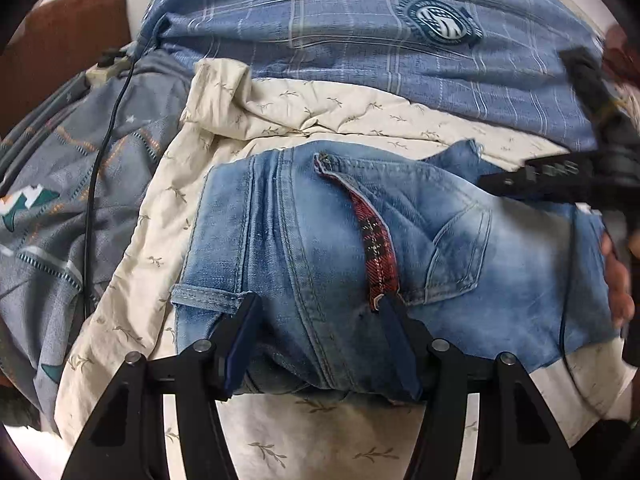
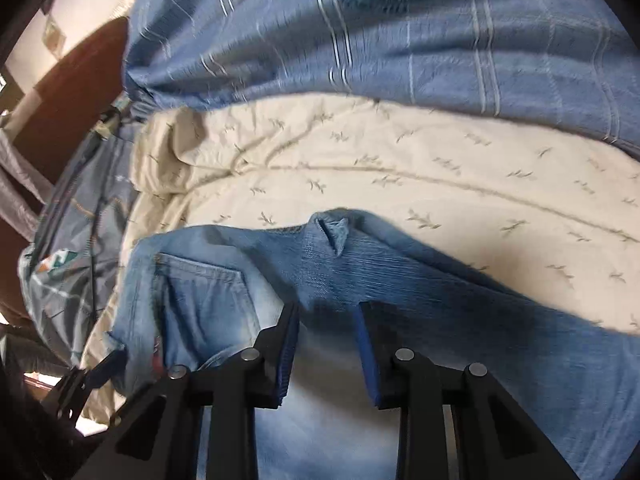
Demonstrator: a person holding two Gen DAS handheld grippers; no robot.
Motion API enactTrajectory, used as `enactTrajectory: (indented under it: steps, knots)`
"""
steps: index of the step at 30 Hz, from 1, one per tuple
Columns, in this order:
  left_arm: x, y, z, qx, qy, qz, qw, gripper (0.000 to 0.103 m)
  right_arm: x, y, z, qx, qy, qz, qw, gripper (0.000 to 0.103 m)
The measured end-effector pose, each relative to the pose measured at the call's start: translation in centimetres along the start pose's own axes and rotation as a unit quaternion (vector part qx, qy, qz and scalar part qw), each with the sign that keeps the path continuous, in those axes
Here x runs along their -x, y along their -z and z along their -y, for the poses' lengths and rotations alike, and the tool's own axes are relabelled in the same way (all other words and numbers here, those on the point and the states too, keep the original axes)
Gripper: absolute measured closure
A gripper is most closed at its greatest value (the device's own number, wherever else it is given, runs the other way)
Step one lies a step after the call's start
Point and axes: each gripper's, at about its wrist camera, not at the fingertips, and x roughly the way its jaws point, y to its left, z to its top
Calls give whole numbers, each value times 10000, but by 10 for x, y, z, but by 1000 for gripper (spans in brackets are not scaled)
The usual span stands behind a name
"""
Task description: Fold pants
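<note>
While the left gripper (image 1: pixel 320 312) clamps the folded jeans (image 1: pixel 360 232) on the cream bedsheet (image 1: pixel 320 116), the right gripper (image 2: pixel 328 316) hovers over the denim, jaws parted and apparently empty (blurred), so smoothing the fold seems next.

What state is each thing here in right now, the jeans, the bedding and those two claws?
Jeans: folded into a bundle, plaid lining showing, lying on the sheet.
Cream sheet: rumpled, spread under the jeans.
Blue checked blanket: bunched behind the sheet.
Black cable: draped loosely over the grey quilt.
Left claw: clamped around the jeans' thick near edge.
Right claw: jaws parted over the denim, not gripping it.
</note>
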Motion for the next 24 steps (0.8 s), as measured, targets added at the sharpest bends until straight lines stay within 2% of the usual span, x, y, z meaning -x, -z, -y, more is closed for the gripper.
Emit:
enactTrajectory:
  steps: [3, 6, 9, 11, 13, 16, 19, 22, 24]
  knots:
    - [-6, 5, 5, -272, -82, -80, 9996, 39, -27, -6, 1, -107, 322, -226, 9992, 78]
    - [-11, 8, 2, -293, 24, -161, 9994, 39, -40, -13, 10, -294, 498, -197, 9981, 87]
    - [-11, 10, 0, -304, 88, -203, 9993, 39, -45, -23, 16, -563, 432, -278, 9971, 88]
    - [-11, 11, 1, -323, 67, -233, 9992, 39, -47, -27, 12, -423, 565, -211, 9973, 88]
    - [-10, 11, 2, -325, 52, -255, 9991, 39, -48, -31, 11, -589, 891, -244, 9940, 87]
    - [-7, 10, 2, -269, 82, -332, 9991, 39, -49, -33, 16, -819, 821, -103, 9932, 87]
    - [-1, 7, -2, -91, 195, -401, 9990, 39, -33, -29, 24, -1044, 485, 209, 9931, 88]
    - [14, 3, -5, 36, 241, -249, 9994, 39, 3, -19, 42, -1412, 187, 693, 9874, 82]
    - [28, 0, -2, 6, 229, -6, 9997, 39, 26, -10, 51, -1454, 150, 861, 9855, 82]
